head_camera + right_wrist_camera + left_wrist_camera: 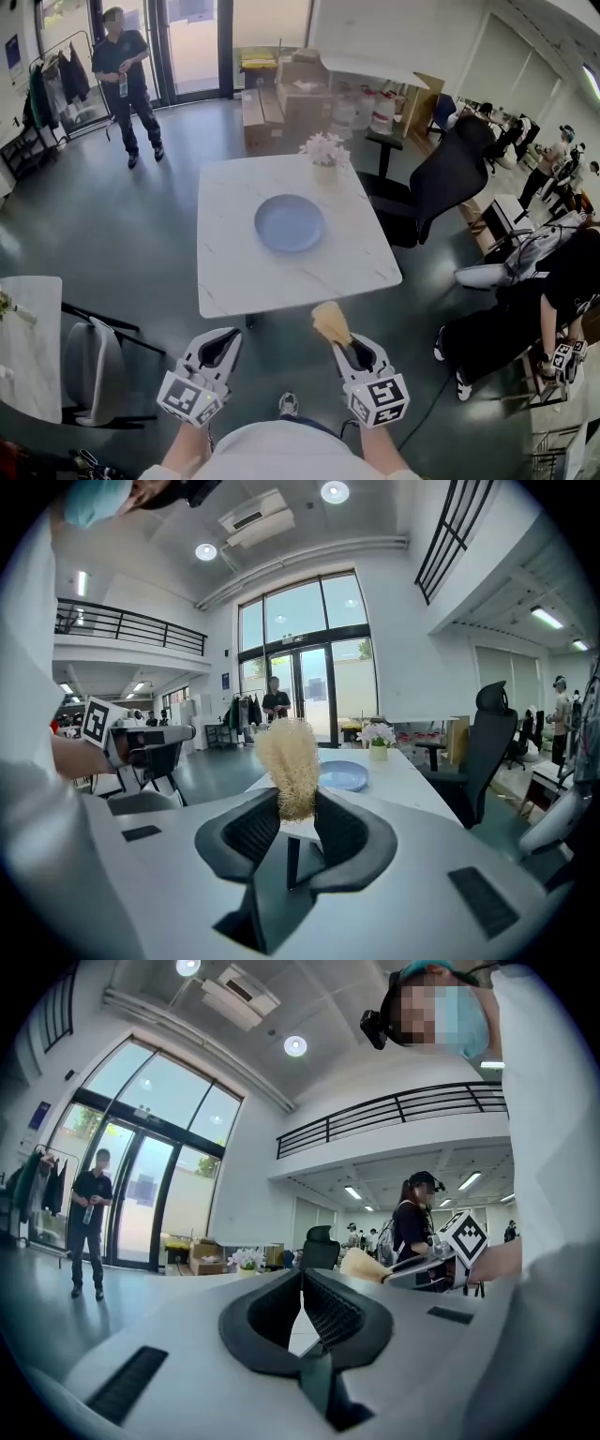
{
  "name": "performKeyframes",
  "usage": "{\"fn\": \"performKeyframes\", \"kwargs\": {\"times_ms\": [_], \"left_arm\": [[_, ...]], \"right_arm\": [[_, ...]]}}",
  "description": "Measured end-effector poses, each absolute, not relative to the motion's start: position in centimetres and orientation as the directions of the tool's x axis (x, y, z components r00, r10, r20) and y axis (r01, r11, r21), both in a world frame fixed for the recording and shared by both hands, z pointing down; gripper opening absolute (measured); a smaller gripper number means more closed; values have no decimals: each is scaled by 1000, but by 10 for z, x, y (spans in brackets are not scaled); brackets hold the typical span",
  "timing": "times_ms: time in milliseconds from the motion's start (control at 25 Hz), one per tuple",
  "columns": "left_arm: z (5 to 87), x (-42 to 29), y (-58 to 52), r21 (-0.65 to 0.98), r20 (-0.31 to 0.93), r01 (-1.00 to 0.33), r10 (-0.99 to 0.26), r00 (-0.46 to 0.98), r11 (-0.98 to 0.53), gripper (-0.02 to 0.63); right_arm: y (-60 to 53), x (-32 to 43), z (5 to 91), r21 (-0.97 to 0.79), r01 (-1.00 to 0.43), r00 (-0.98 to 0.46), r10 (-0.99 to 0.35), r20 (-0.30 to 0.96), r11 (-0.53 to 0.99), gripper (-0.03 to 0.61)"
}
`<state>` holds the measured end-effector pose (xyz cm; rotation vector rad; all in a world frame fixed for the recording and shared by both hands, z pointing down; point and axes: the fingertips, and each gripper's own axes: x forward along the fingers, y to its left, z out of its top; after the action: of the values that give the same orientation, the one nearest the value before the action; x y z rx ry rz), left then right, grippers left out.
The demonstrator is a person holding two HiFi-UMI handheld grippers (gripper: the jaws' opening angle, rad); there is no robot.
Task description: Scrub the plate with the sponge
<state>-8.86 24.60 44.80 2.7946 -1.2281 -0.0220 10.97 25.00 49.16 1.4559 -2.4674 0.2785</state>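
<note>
A pale blue plate [290, 223] lies on the white marble table [234, 272], also seen as the plate [343, 775] in the right gripper view. My right gripper [349, 351] is shut on a tan fibrous sponge [330, 322], held up short of the table's near edge; the sponge [290, 766] sticks up between its pads. My left gripper [219, 348] hangs beside it, shut with nothing in it, its jaws [302, 1288] pressed together. Both grippers are well short of the plate.
A small pot of white flowers [324, 152] stands at the table's far edge. A black office chair [441, 183] sits right of the table, a grey chair [89, 361] at lower left. A person [127, 80] stands far back by glass doors; seated people are at right.
</note>
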Motion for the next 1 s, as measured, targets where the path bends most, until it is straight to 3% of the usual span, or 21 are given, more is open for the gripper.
{"fn": "performKeyframes", "kwargs": {"times_ms": [480,1000], "left_arm": [[466,-82,179,116,70,-785,-784,617,-608,34],[454,-104,47,99,43,-723,-723,690,-684,34]], "right_arm": [[178,123,510,-65,-854,-505,-791,345,516,120],[69,93,496,-39,-895,-431,-840,329,444,120]]}}
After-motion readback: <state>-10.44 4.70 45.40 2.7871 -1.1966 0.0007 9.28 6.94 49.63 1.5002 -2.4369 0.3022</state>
